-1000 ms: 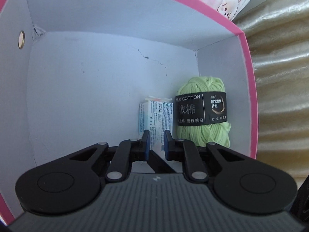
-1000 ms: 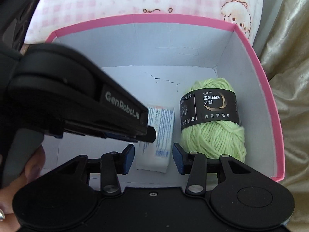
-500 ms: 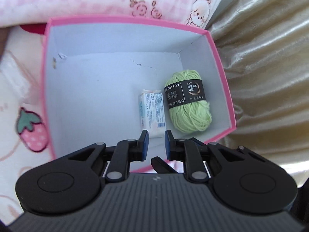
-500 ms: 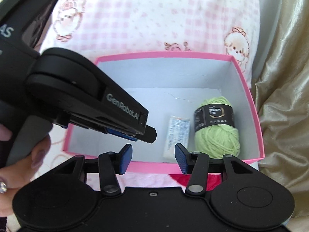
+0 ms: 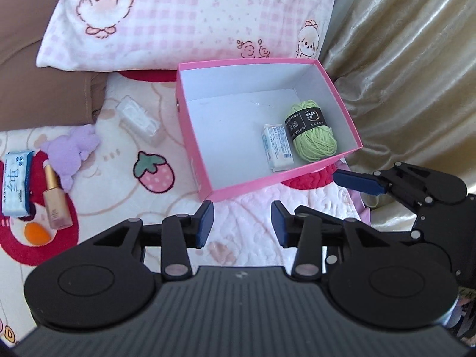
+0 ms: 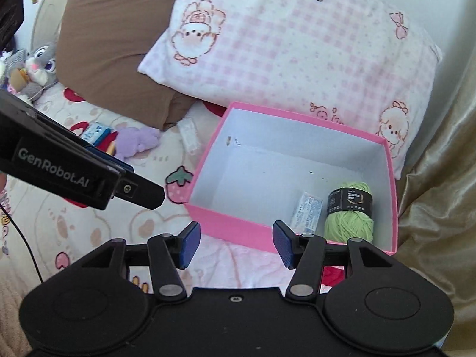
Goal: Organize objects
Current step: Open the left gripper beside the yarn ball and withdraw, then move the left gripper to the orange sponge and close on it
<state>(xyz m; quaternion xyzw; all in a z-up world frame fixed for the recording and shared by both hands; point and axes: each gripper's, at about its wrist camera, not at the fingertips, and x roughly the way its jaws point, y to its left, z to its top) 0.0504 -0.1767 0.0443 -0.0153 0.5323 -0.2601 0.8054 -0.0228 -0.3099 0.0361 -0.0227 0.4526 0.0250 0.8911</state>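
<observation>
- The ball of light green yarn (image 5: 314, 136) wears a black paper band reading "COTTON", with gold and white Chinese characters too small to make out.
- Just left of it, touching, lies a small white packet with blue print (image 5: 277, 145); its lettering is illegible. Both sit in the near right corner of the open pink cardboard box with a white inside (image 5: 193, 136) on the bed.
- "GenRobot.AI" is printed in grey on the side of the left gripper (image 6: 142, 190) as the right camera sees it.
- The left gripper's (image 5: 242, 223) blue-padded jaws have just been opening; they stand apart with nothing between them.
- The right gripper (image 6: 235, 242) has likewise just been widening and is empty.
- On the strawberry-print bedspread (image 5: 119, 184) to the far left lie a blue-and-white tissue pack (image 5: 16, 184) with large characters, a gold tube (image 5: 55, 199), an orange egg-shaped sponge (image 5: 35, 231), a purple plush toy (image 5: 73, 151) and a clear plastic case (image 5: 138, 120).
- The pink checked pillow (image 5: 184, 15) is cut off at the top edge.
</observation>
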